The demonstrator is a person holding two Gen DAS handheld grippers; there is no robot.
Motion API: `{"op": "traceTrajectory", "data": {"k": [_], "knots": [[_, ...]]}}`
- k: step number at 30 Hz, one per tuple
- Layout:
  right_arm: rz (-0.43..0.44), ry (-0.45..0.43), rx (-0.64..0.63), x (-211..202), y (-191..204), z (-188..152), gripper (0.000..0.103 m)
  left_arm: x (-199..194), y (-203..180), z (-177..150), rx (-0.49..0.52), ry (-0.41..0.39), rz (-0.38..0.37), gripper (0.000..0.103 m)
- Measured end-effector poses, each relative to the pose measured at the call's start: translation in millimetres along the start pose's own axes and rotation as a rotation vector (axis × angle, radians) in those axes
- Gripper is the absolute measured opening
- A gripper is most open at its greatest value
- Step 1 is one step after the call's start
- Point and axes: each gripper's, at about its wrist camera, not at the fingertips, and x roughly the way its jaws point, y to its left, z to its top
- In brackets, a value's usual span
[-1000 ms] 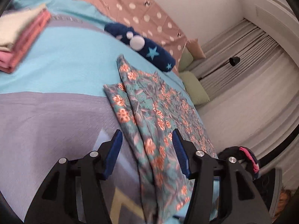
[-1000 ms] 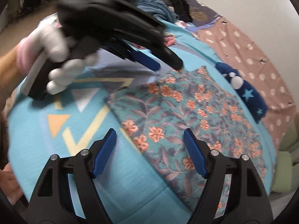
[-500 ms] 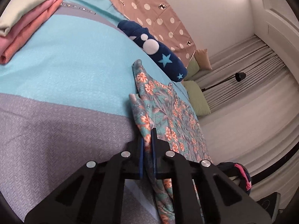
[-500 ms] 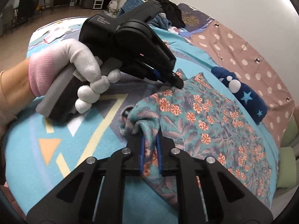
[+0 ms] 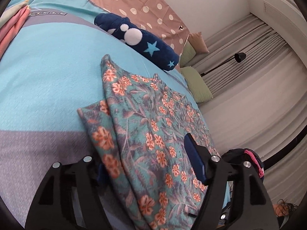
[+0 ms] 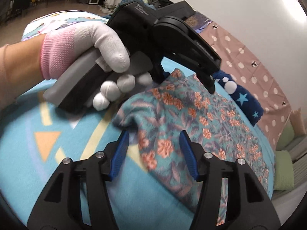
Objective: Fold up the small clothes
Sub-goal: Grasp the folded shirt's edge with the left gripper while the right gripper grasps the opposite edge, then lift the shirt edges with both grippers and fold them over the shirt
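Observation:
A teal floral garment with orange flowers (image 5: 153,126) lies on the bed, one long side folded over itself. It also shows in the right wrist view (image 6: 191,118). My left gripper (image 5: 145,159) is open, its jaws astride the garment's near folded edge; the left blue pad is partly hidden under cloth. My right gripper (image 6: 153,149) is open over the garment's near corner, which is slightly bunched. The left gripper's body and the gloved hand (image 6: 92,44) holding it fill the upper left of the right wrist view.
A navy plush pillow with stars (image 5: 138,38) lies beyond the garment. A dotted brown blanket (image 5: 138,2) lies by the wall. Folded pink and cream clothes (image 5: 11,25) sit far left. Green cushions (image 5: 195,84) and curtains stand right of the bed.
Both grippers were shut on the garment's edge half a second ago and have now opened, letting it go. The garment's side now lies folded over.

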Motion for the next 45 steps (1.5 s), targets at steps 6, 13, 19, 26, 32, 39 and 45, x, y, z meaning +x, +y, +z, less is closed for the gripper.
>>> {"op": "traceTrajectory", "data": {"k": [6, 13, 19, 26, 32, 39, 45], "knots": [[-0.003, 0.003, 0.021, 6.1, -3.2, 3.2, 0.054, 8.2, -2.5, 5.7, 0.025, 0.009, -0.022, 0.081], [0.016, 0.011, 0.046, 12.9, -8.2, 4.9, 0.054, 12.9, -4.6, 8.3, 0.032, 0.0, -0.003, 0.081], [0.025, 0.021, 0.056, 17.3, -9.3, 5.7, 0.056, 14.9, -4.1, 9.9, 0.035, -0.016, 0.041, 0.058], [-0.008, -0.016, 0.059, 5.9, -9.7, 7.6, 0.013, 16.6, 7.4, 14.7, -0.073, 0.006, 0.098, 0.009], [0.028, -0.114, 0.224, -28.0, -52.8, 7.3, 0.011, 11.0, -34.7, 34.8, -0.003, -0.005, 0.113, 0.009], [0.043, -0.173, 0.417, -60.6, -116.8, -9.8, 0.011, 35.6, -89.9, 58.0, 0.036, 0.009, 0.123, 0.009], [0.033, -0.199, 0.574, -80.1, -167.4, -51.7, 0.011, 76.9, -134.9, 61.1, 0.062, 0.035, 0.134, 0.009]]}}
